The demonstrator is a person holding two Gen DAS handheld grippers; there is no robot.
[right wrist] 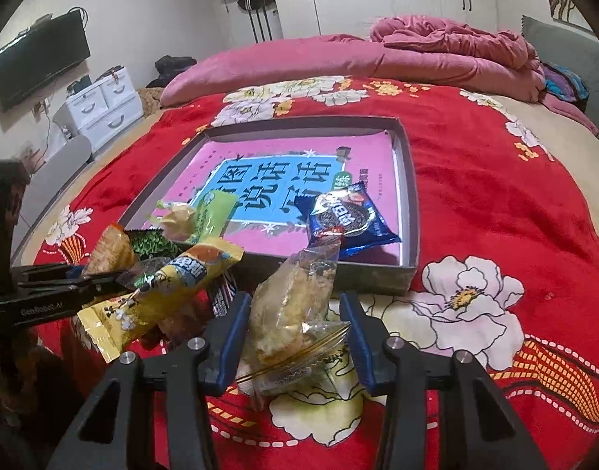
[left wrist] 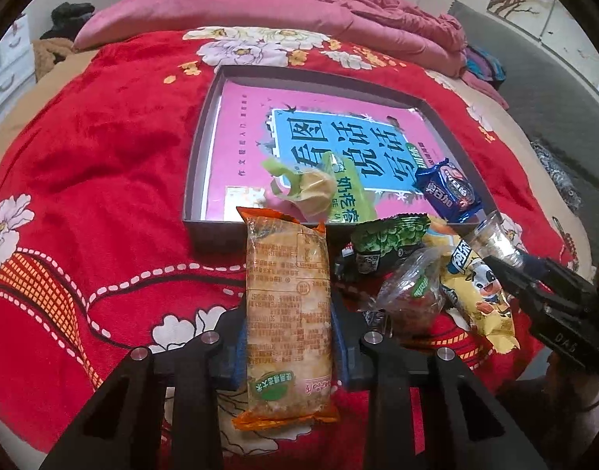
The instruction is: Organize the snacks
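My left gripper (left wrist: 289,305) is shut on a long orange-edged cracker packet (left wrist: 287,313), held in front of the grey box's near wall (left wrist: 217,235). My right gripper (right wrist: 295,305) is shut on a clear wrapped pastry packet (right wrist: 295,313), held near the box's front right corner (right wrist: 411,274). The box holds a pink book (left wrist: 244,125), a green and cream snack (left wrist: 319,192) and a blue cookie packet (left wrist: 452,192). A green packet (left wrist: 389,243), a clear bag (left wrist: 413,293) and a yellow cow packet (left wrist: 479,293) lie on the blanket before the box.
The box sits on a red flowered blanket (left wrist: 103,156) over a bed. Pink quilts (left wrist: 260,11) are piled at the far side. White drawers (right wrist: 103,105) and a wall TV (right wrist: 41,58) stand to the left of the bed.
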